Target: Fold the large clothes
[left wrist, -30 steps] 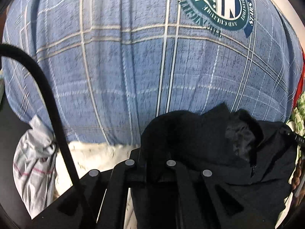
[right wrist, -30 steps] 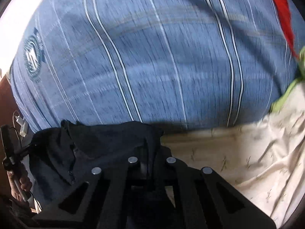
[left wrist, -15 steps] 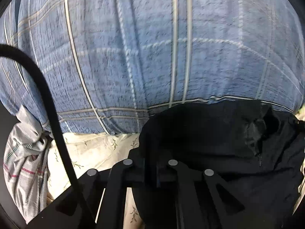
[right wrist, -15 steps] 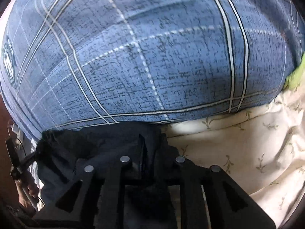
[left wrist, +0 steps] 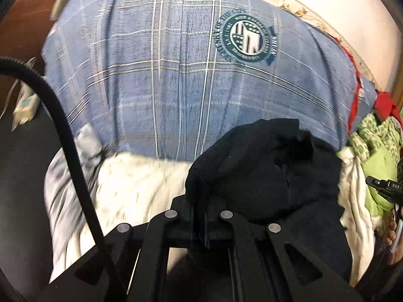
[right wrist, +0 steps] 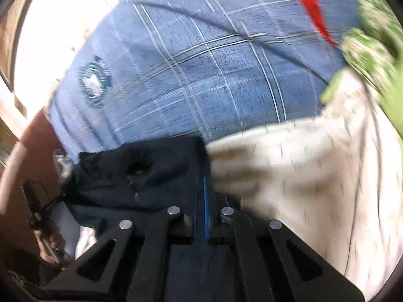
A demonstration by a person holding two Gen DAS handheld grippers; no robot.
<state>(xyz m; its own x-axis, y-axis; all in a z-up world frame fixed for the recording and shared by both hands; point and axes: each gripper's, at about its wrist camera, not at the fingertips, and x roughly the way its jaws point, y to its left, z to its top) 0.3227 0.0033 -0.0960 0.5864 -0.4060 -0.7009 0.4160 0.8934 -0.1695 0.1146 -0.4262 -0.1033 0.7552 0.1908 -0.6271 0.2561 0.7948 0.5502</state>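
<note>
A black garment (left wrist: pixel 264 166) hangs bunched between my two grippers, above a blue plaid blanket (left wrist: pixel 163 88) with a round green emblem (left wrist: pixel 245 41). My left gripper (left wrist: pixel 200 222) is shut on the garment's left end. My right gripper (right wrist: pixel 201 211) is shut on its right end; the garment (right wrist: pixel 141 173) trails off to the left in the right wrist view. The plaid blanket (right wrist: pixel 201 75) fills the background there too. Both fingertip pairs are hidden in black cloth.
A cream patterned sheet (left wrist: pixel 141 181) lies under the blanket's near edge and also shows at right (right wrist: pixel 314 176). Green clothes (left wrist: pixel 377 146) and a red cloth (left wrist: pixel 384 103) lie at right. A striped grey garment (left wrist: pixel 60 188) lies left. A black cable (left wrist: pixel 68 151) crosses left.
Both grippers have pulled back and up from the blanket with the black garment still held. More of the blanket, the emblem and the cream sheet now show. The views are motion-blurred.
</note>
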